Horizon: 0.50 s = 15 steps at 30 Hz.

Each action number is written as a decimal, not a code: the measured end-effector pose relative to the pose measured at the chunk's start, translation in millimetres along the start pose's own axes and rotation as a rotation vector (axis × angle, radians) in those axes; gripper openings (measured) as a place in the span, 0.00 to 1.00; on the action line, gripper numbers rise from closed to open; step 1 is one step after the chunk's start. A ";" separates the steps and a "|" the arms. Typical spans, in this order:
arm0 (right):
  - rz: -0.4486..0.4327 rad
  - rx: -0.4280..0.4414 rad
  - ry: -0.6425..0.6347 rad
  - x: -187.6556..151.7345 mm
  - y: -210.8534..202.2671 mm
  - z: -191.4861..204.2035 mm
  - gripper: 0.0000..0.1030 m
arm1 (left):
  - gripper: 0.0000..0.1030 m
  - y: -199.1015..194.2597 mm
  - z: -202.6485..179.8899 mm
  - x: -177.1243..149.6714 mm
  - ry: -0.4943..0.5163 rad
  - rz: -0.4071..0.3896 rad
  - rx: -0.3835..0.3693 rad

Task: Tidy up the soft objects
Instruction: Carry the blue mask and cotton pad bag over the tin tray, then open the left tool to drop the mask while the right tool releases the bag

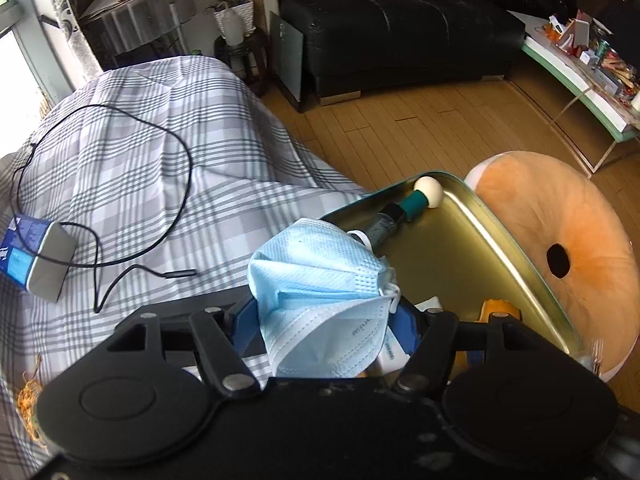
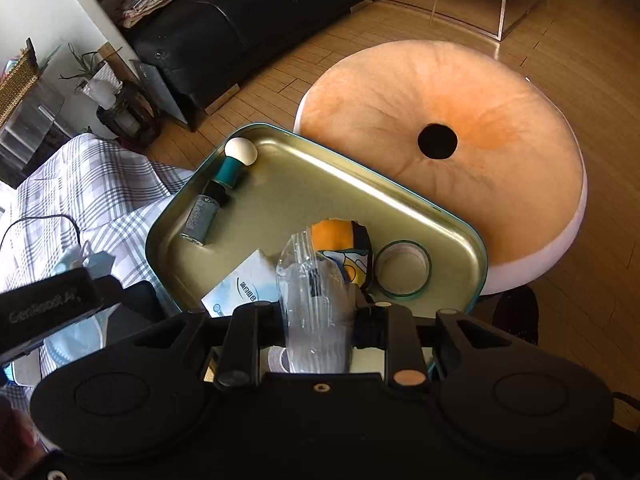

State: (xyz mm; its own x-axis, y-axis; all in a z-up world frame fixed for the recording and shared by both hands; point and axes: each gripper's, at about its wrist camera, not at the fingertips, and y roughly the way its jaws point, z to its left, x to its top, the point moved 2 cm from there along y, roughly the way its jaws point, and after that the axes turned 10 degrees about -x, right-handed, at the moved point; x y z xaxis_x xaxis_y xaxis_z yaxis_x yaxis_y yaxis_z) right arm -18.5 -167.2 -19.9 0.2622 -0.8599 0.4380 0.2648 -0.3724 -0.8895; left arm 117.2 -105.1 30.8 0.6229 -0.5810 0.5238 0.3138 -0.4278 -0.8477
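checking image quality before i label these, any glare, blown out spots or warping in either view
Left wrist view: the window at far left is blown out, straight lines bow from the fisheye, and the face mask in the left gripper is sharp. Right wrist view: the tin tray has a shiny rim, and the clear plastic bag in the right gripper reflects light.

Black sofa (image 1: 400,36), potted plant (image 1: 234,16), glass coffee table (image 1: 580,84), wooden floor (image 1: 420,128).

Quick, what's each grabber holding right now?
Left gripper: shut on the blue face mask.
Right gripper: shut on the clear plastic bag, over the tin tray.
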 end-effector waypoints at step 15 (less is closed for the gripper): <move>0.015 -0.020 0.040 12.7 7.6 -6.4 0.31 | 0.88 57.9 -23.3 23.8 -0.004 0.000 0.014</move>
State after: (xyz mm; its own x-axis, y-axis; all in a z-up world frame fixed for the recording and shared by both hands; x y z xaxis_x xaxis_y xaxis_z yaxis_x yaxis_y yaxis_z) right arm -19.1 -183.1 -22.0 0.2290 -0.8786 0.4191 0.2426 -0.3655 -0.8987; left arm 133.5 -159.9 -3.8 0.6254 -0.5785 0.5237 0.3236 -0.4184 -0.8487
